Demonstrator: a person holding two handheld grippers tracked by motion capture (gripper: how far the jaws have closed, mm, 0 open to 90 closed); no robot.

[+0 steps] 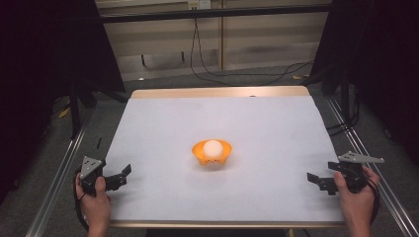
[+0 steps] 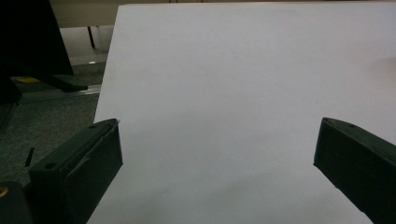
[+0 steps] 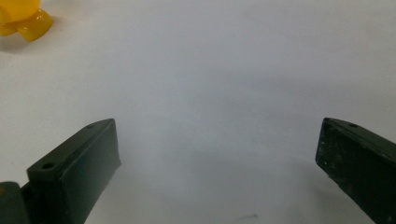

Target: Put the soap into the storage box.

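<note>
Orange bowl [image 1: 212, 154] holding a white ball [image 1: 213, 147], at the middle of the counter [image 1: 163, 123].
Ball probably light, smooth, apt to roll; bowl probably stiff plastic, best gripped at its rim. Left tool [image 1: 122, 176] and right tool [image 1: 314, 180] gape empty, well apart from it.

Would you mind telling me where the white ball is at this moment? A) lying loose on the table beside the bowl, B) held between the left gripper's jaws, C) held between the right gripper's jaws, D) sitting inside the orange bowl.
D: in the high view the white ball sits inside the orange bowl at the middle of the table, while the left gripper and the right gripper are apart from it, jaws spread wide and holding nothing.
</note>
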